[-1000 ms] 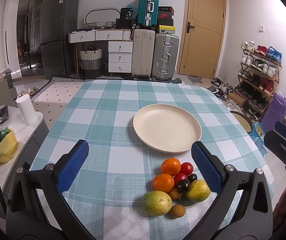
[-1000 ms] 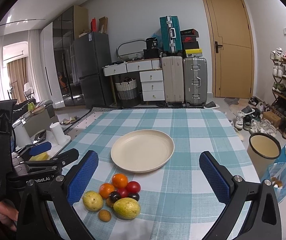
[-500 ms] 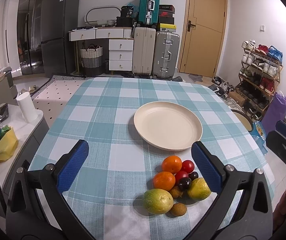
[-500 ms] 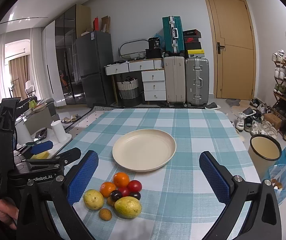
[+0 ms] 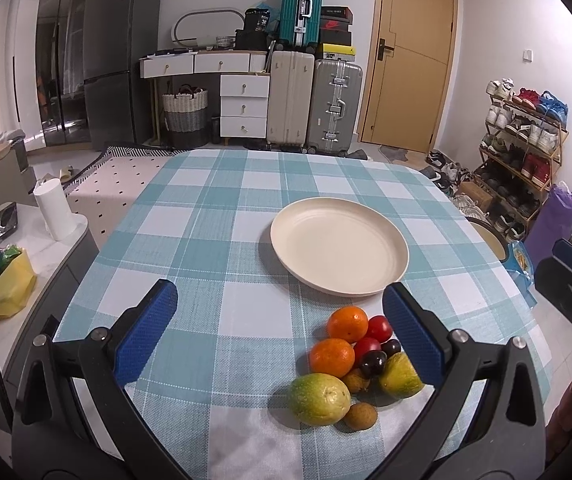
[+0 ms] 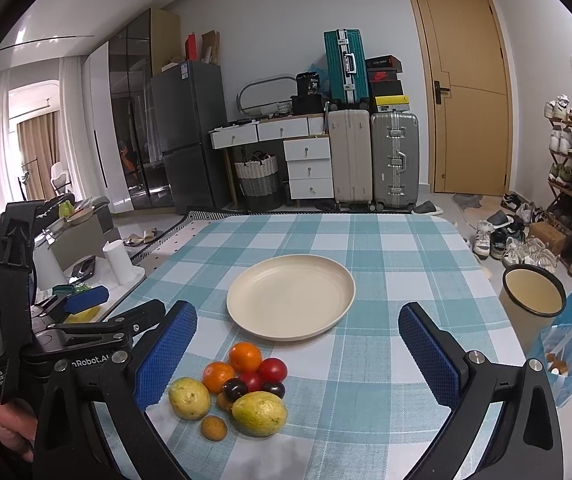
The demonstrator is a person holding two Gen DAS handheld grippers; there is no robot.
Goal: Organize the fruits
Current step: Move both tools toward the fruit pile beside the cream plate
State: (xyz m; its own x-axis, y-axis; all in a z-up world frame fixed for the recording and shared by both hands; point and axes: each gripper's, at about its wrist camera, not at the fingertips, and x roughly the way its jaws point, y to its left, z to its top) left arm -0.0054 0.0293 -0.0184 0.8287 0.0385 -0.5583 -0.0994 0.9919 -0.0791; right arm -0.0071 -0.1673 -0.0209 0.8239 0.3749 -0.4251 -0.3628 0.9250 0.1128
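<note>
Orange citrus (image 5: 347,323) at the pile's twelve o'clock edge is best taken first, being nearest the plate (image 5: 400,258). Both the left tool (image 5: 278,334) and right tool (image 6: 298,352) are held spread wide, empty; closing should be gentle.

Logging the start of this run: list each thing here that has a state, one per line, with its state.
Left tool: open, holding nothing.
Right tool: open, holding nothing.
Plate: bare, upright on the tablecloth.
Fruit pile: bunched on the tablecloth beside the plate, none on it.
Door: shut.
White drawers: shut.
</note>
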